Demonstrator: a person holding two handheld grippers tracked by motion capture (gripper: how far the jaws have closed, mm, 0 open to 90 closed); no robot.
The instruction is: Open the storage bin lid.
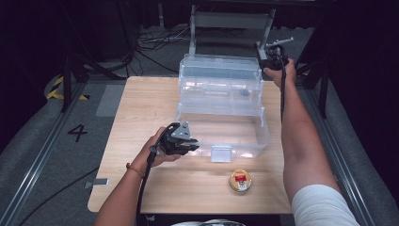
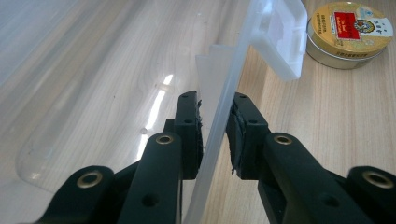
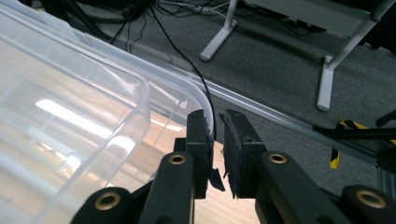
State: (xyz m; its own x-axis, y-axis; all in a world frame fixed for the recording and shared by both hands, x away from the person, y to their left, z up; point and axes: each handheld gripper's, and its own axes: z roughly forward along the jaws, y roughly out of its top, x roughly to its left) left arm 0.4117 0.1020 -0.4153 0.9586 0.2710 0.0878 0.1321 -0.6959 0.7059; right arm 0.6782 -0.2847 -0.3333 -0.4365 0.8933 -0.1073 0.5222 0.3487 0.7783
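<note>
A clear plastic box (image 1: 264, 126) stands on the wooden table (image 1: 141, 117) with its clear lid (image 1: 221, 70) raised at the far side. My left gripper (image 1: 193, 145) is at the box's front left corner. In the left gripper view its jaws (image 2: 217, 100) are shut on the thin front wall (image 2: 224, 84), one pad on each side. My right gripper (image 1: 266, 61) is at the lid's far right corner, shut on the lid's rounded rim (image 3: 201, 100). A white latch (image 1: 221, 153) hangs on the front wall.
A round gold tin (image 1: 240, 180) with a red label lies on the table in front of the box, right of the latch (image 2: 280, 37); it is close by in the left gripper view (image 2: 350, 32). Cables and metal stand legs (image 3: 327, 88) sit on the grey floor beyond the table.
</note>
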